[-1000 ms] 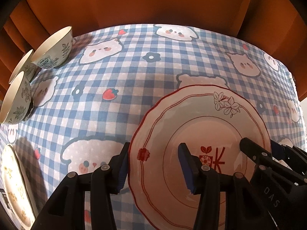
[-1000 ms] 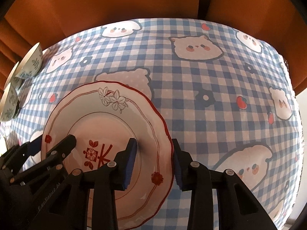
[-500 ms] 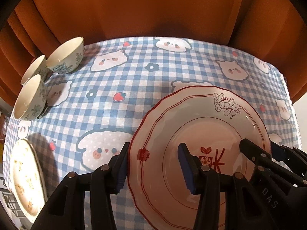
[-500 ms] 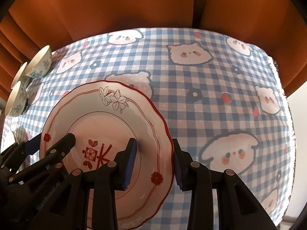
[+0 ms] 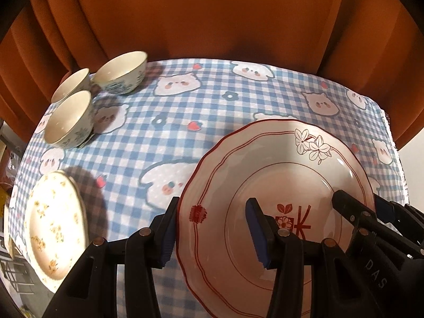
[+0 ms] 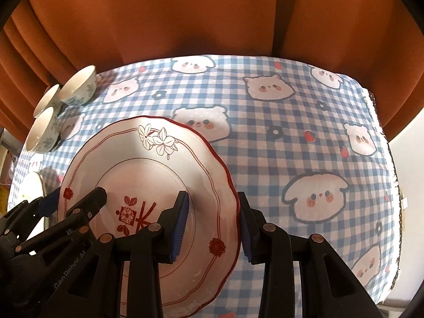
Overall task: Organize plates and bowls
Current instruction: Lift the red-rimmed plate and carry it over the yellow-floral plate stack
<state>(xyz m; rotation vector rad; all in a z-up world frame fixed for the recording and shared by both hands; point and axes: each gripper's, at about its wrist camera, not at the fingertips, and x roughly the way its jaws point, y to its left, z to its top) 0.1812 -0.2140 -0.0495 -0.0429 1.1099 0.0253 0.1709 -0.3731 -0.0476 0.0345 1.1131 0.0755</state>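
A white plate with a red scalloped rim and flower print [image 5: 281,185] [image 6: 137,175] is held above the checked tablecloth. My left gripper [image 5: 212,228] is shut on its left rim, one finger under, one inside. My right gripper [image 6: 212,220] is shut on its right rim; it also shows in the left wrist view [image 5: 355,206]. Three floral bowls [image 5: 76,100] [image 6: 58,108] stand at the far left. A yellow-flowered plate [image 5: 53,225] lies at the near left.
The table [image 6: 304,137] has a blue-and-white checked cloth with animal faces. An orange curtain [image 5: 212,13] hangs behind it. The table's right edge [image 6: 392,159] drops off.
Both grippers have lifted the red-rimmed plate and pulled back; the table looks farther away, and the bowls and yellow-flowered plate have come more fully into view.
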